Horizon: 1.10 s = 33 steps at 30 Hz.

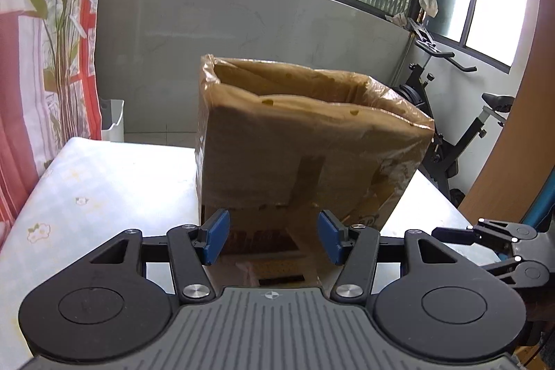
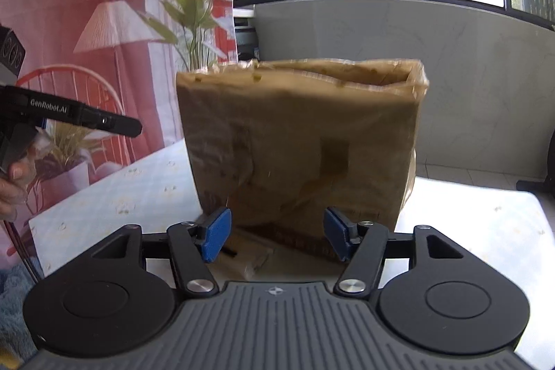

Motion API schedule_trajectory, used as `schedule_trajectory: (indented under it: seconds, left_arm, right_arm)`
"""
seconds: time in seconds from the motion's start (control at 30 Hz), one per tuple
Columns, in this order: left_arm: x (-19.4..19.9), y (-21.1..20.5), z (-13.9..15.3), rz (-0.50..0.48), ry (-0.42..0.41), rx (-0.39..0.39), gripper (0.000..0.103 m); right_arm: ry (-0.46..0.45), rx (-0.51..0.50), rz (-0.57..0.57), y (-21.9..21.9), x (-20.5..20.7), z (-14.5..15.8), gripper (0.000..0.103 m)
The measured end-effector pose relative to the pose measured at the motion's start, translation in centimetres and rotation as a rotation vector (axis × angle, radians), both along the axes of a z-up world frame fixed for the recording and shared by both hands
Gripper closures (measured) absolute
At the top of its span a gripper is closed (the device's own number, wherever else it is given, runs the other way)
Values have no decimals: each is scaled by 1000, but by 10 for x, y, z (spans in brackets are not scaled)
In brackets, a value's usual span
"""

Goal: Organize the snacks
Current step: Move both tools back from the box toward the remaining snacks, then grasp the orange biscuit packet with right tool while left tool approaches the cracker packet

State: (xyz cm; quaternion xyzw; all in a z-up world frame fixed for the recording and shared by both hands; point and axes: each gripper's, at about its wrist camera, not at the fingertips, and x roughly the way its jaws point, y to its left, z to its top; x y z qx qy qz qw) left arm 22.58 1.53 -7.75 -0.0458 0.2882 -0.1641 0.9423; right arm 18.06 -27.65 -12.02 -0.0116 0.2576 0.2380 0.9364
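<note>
Both tools, left tool (image 1: 274, 238) and right tool (image 2: 277, 238), stand spread and empty. The flat brown snack packets (image 1: 263, 240) lie on the counter (image 1: 104, 182) just ahead, before the plastic-lined brown cardboard box (image 1: 305, 141). Lower each tool squarely over a packet before closing.

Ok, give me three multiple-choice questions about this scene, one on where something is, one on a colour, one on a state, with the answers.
1. Where does the cardboard box stand?
A. on the white table
B. on the floor
C. on the exercise bike

2. What colour are the pads of the left gripper?
A. red
B. blue
C. green

3. What is between the right gripper pads?
A. a bottle
B. the box rim
C. nothing gripped

Answers: 1 A, the box's base rests on the tabletop. 2 B, both pads show blue. 3 C, the jaws stand open in front of the box with a clear gap.
</note>
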Motion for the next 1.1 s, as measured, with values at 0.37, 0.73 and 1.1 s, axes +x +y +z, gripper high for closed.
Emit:
schedule_trajectory:
  seconds: [0.37, 0.73, 1.1]
  left_arm:
    - [-25, -2, -44, 22, 56, 12, 44]
    - [-34, 4, -63, 44, 101, -16, 44]
    - [-35, 5, -65, 77, 114, -13, 44]
  right_arm:
    - [109, -194, 118, 23, -49, -53, 31]
    - [121, -355, 191, 55, -43, -81, 19]
    - [187, -259, 152, 45, -20, -93, 24]
